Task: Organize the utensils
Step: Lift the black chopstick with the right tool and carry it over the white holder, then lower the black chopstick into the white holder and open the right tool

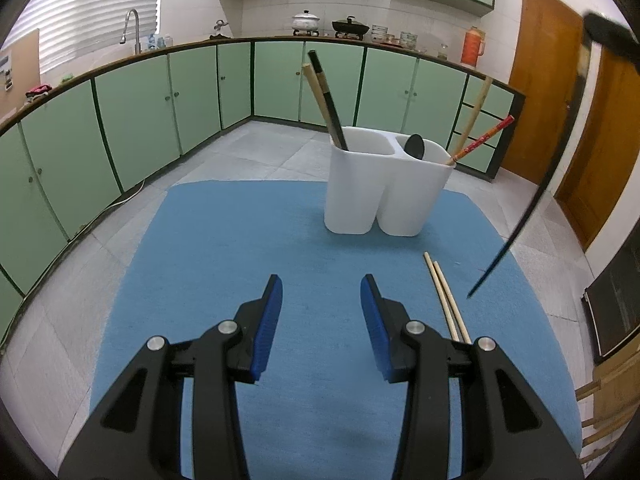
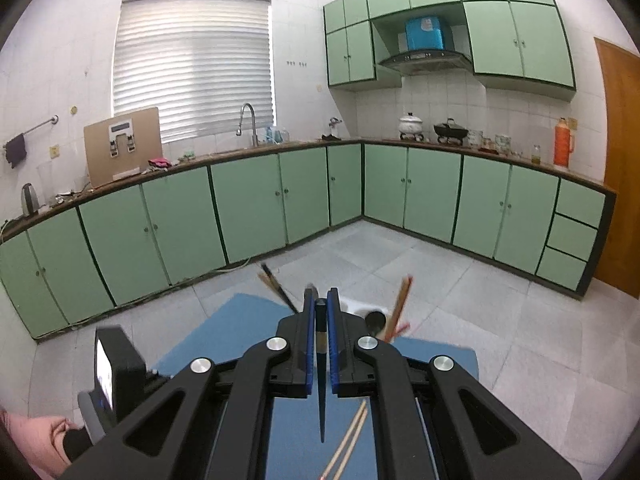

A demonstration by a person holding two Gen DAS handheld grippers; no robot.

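A white two-compartment holder (image 1: 384,196) stands at the far side of the blue mat (image 1: 224,248). Its left compartment holds a black and a wooden chopstick (image 1: 326,100); the right one holds a black spoon (image 1: 415,146), a pale chopstick and a red one (image 1: 484,136). My left gripper (image 1: 321,284) hovers open over the mat, nothing between its fingers. Two wooden chopsticks (image 1: 442,296) lie just to its right. My right gripper (image 2: 320,296) is shut on a black chopstick (image 2: 321,380), which hangs tip-down in the air (image 1: 532,204) right of the holder.
Green floor cabinets (image 2: 248,208) run along the back and left walls, and wooden doors (image 1: 544,80) stand at the right. A wooden chair (image 1: 608,400) sits off the mat's right edge. A person's pink sleeve (image 2: 36,440) shows at the lower left.
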